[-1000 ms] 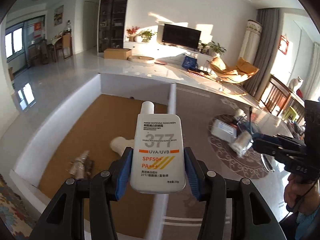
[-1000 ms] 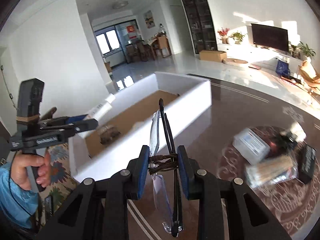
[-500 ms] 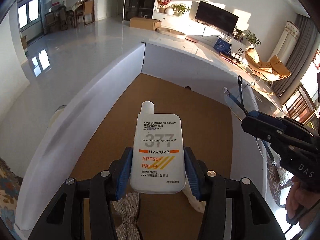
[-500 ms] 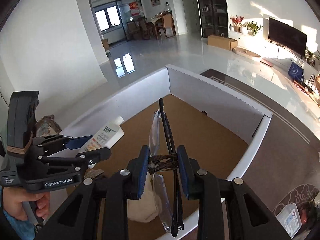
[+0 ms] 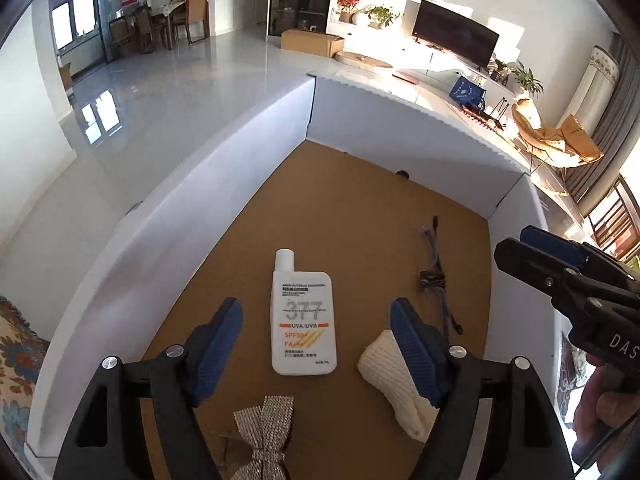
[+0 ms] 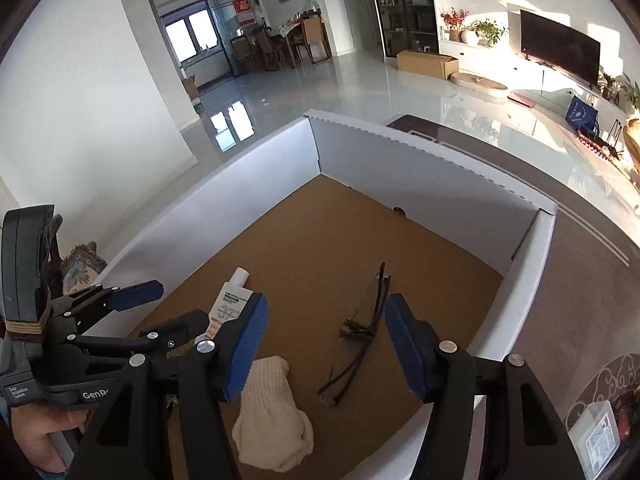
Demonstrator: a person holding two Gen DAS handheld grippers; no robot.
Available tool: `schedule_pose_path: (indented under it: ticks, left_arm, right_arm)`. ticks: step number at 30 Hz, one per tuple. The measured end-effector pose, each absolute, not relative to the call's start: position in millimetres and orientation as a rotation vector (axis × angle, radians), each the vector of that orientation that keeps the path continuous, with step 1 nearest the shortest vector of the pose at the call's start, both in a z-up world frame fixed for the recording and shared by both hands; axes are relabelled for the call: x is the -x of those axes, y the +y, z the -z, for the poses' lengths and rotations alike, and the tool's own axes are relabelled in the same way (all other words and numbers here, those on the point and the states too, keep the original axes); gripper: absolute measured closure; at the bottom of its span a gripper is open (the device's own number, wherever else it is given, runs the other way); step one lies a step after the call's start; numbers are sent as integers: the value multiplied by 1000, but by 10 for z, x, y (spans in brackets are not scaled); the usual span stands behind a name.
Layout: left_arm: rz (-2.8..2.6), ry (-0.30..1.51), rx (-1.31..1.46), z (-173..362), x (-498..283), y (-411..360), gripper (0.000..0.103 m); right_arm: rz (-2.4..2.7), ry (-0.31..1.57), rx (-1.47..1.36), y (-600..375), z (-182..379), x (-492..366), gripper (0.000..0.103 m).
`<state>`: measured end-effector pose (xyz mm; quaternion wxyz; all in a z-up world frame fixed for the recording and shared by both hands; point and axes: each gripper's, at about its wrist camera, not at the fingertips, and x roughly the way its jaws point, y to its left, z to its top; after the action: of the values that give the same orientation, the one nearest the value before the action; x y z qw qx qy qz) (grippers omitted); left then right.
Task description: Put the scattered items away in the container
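White-walled container (image 5: 248, 168) holds the sunscreen bottle (image 5: 303, 320) and the folded glasses (image 6: 362, 328), both flat on its brown floor; left gripper (image 5: 316, 332) and right gripper (image 6: 324, 344) fingers have just been opening, released, nothing pressed between them

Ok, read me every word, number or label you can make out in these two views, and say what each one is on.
"377", "UVA/UVB", "SPF50+", "PA+++": sunscreen bottle lying in the box.
Small print lines on the bottle: too small to read.
"DAS", cut off: right hand-held gripper.
"GenRo", cut off, and "Data Acquisition System": left hand-held gripper.
Red sign on the far window: blurred.
Label on the clear case: unreadable.
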<state>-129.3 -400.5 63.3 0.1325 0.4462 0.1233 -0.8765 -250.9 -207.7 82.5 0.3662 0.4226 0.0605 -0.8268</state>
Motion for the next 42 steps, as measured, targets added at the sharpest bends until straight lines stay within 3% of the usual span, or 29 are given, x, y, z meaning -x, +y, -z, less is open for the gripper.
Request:
schedule_pose_path:
  ticks: [7,9,10,11,12,19,23,28,42]
  left_arm:
    - [2814,209,-1223,-1101,870,-2850,27]
    - [2897,198,-1238,-1093,687,-2415,20]
    - [2930,198,-1256,-1040,606,-2196,15]
    - [2955,199,-1282,-943,545,-1976,2]
    - [2971,199,-1309,-826,499,-1768,0]
    - [2872,28,-1546,213,740,-628,0]
    - [2842,-71,-1509,375,814,-391,0]
    - [2863,-87,-1505,390,856,-405,0]
    - [2865,-86,-1505,383,848,-411,0]
  right_arm:
    - [2251,38,-1036,-628,-934,1957,41]
    - [2316,50,-1062,-40,-813,1718,41]
    - [2357,68,-1081,274,-732,1593,41]
    - [2403,94,-1103,591,-635,1461,41]
    - [2461,128,-1126,908,-523,1318,40]
    - [2655,143,-1364,2452,120,859,40]
    - [2702,110,-1333,2642,142,795,37]
    - [2678,114,-1329,2583,138,799,18]
    - [2673,129,-1332,2508,175,825,16]
